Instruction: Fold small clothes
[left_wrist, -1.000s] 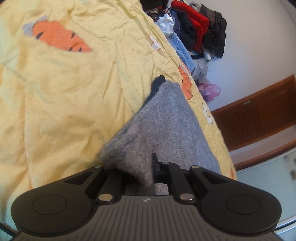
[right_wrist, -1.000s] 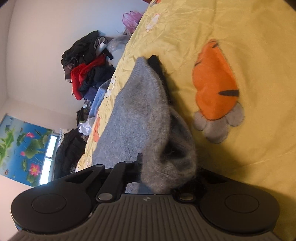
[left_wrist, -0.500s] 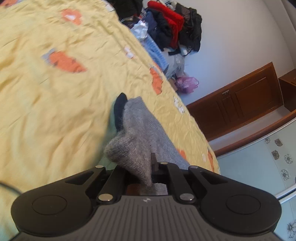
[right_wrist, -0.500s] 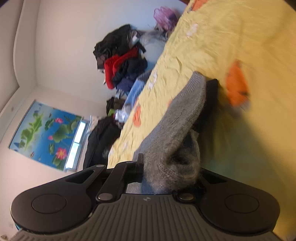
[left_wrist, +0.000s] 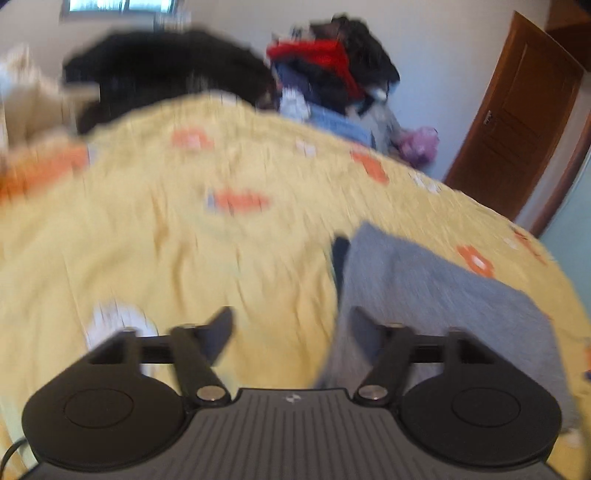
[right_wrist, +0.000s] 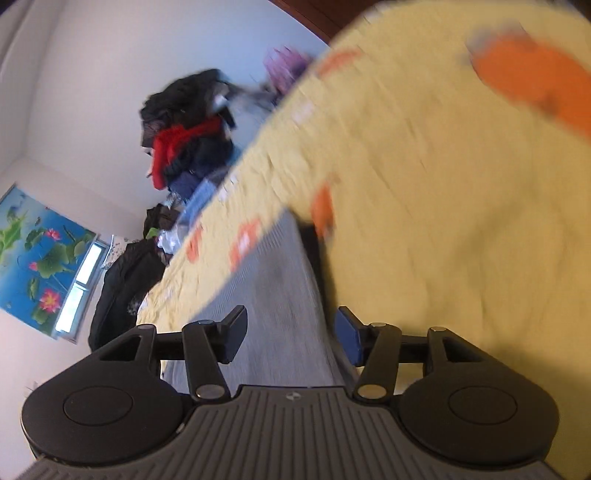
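Note:
A grey knitted garment (left_wrist: 436, 295) lies flat on the yellow bed sheet (left_wrist: 184, 258), with a dark piece showing at its far left edge. My left gripper (left_wrist: 291, 321) hovers above it with its jaws opening; only yellow sheet shows between them, and the cloth's left edge runs behind the right finger (left_wrist: 364, 328). In the right wrist view the grey garment (right_wrist: 277, 288) stretches away below my right gripper (right_wrist: 290, 321). Its jaws are opening too, and the pads stand clear of the cloth. Both views are blurred by motion.
A heap of red, black and blue clothes (left_wrist: 332, 74) is piled at the bed's far side, with a black garment (left_wrist: 166, 74) to its left. A purple bag (left_wrist: 421, 144) and a brown wooden door (left_wrist: 517, 110) stand on the right. A lotus poster (right_wrist: 37, 251) hangs on the wall.
Both grippers were shut on the grey garment's near edge. They have let go and lifted back, jaws spread, and the left view has rolled level. The garment now rests on the sheet.

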